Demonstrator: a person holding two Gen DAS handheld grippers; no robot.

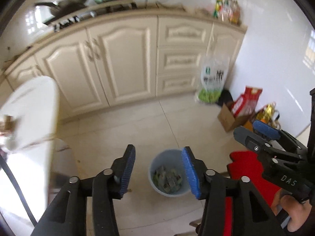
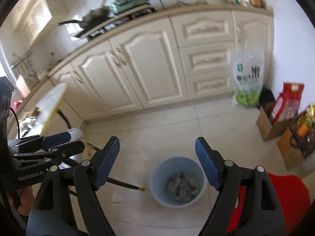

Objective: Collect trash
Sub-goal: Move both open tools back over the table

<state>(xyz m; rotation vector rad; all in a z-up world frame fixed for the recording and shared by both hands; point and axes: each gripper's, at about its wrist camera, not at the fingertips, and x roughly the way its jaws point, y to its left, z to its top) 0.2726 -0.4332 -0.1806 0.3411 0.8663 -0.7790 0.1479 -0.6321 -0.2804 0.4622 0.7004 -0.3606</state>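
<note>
A light blue bin [image 1: 155, 169] stands on the tiled floor with crumpled trash [image 1: 167, 181] inside; it also shows in the right wrist view [image 2: 159, 177] with the trash [image 2: 182, 186] in it. My left gripper [image 1: 158, 172] is open and empty, held above and in front of the bin. My right gripper [image 2: 157, 163] is open and empty, also above the bin. The right gripper shows at the right of the left wrist view [image 1: 254, 132], and the left gripper at the left of the right wrist view [image 2: 65, 139].
Cream kitchen cabinets [image 1: 122, 63] run along the back. A green-and-white bag [image 1: 212, 78] leans on the drawers. A cardboard box with red packs [image 1: 240, 108] sits by the wall. A red stool [image 2: 291, 196] is right of the bin. A white tabletop edge [image 1: 29, 108] is at left.
</note>
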